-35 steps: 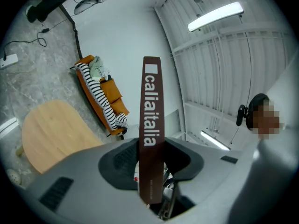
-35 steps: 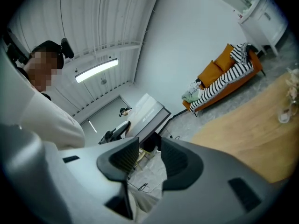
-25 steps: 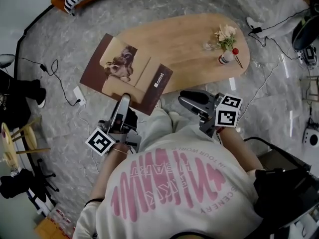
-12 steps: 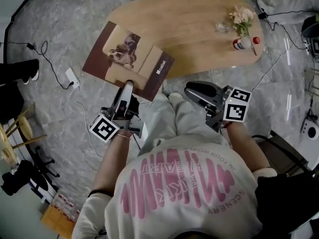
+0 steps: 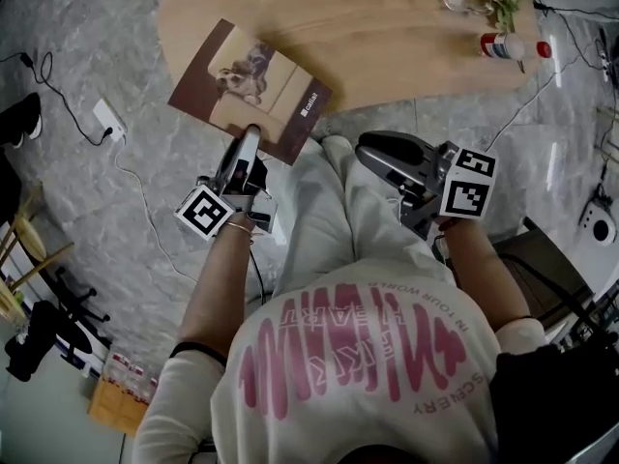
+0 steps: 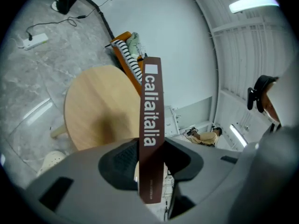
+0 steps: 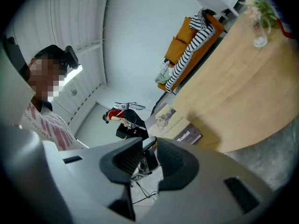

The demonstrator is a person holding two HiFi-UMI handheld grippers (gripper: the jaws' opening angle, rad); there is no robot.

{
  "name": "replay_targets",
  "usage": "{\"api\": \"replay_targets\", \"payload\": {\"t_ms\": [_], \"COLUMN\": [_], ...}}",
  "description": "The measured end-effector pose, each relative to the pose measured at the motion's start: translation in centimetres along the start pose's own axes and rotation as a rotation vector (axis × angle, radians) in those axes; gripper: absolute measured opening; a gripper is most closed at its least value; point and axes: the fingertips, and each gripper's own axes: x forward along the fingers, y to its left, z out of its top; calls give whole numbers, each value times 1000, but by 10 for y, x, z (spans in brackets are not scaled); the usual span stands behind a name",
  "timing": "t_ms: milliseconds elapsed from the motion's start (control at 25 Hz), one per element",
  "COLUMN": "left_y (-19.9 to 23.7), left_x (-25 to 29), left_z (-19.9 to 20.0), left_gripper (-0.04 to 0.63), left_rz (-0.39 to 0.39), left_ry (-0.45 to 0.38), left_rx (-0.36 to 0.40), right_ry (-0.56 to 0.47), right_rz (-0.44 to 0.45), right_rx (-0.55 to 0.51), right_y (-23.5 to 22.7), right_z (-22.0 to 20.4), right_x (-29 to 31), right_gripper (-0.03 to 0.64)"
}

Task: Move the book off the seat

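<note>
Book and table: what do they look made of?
Book: probably paper pages under a stiff card cover, brown with a printed photo and a matte look. It lies flat though gripped at one edge only. Table: looks like light wood or wood veneer with a matte finish. It shows an even tan tone, faint grain and no glare.

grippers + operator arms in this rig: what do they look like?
Left gripper and right gripper: grey bodies, black ribbed pads inside the jaws. Each carries a white cube printed with black square markers. The person wears a white short-sleeved T-shirt with pink print and a thin bracelet on the left wrist.
</note>
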Motion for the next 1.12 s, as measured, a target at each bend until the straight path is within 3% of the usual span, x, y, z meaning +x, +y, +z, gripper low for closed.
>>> {"api": "replay_targets", "payload": {"t_ms": [80,200,560,1120], "left_y": [21,38,55,86], "left_x": [2,7,20,10], "left_z": [-6,-13,-13,-34], "left_gripper": [155,155,155,164], "left_rz": [35,49,-46,-27], "left_ry": [2,37,39,123], "left_rx": [-82,-123,-288,-362], "right_ry": [4,11,10,12], "right_rz": [-5,-19,-26,-25], "right_rx": [19,49,110,148], "right_y": [-6,-15,-20,-30], "right_z": [-6,-15,-29,-24], "right_x": [5,11,20,25], "right_gripper": [106,106,106,106]}}
